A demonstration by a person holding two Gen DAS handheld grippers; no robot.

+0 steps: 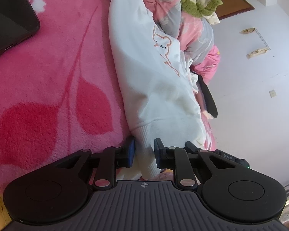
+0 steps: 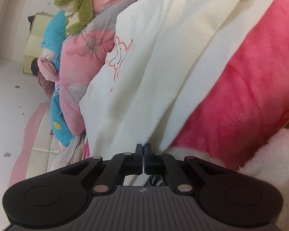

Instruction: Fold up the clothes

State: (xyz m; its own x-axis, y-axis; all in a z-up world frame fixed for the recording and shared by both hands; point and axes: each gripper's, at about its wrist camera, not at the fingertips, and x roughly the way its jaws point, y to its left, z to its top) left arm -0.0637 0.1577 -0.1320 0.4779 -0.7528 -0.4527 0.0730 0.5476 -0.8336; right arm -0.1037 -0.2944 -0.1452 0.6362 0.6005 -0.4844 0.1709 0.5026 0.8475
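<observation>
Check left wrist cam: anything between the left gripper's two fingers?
Yes. In the left wrist view the ribbed cuff of the white sweatshirt runs through the left gripper, between its fingers, which stand apart.

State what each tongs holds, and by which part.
Left tongs: open around the white sweatshirt's ribbed cuff, not clamped. Right tongs: shut on its fabric edge.

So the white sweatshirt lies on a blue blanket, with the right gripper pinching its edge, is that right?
Not quite: the blanket is pink with red leaf shapes, not blue, as the left wrist view shows. The rest holds: the right gripper is shut on the edge of the white sweatshirt.
</observation>
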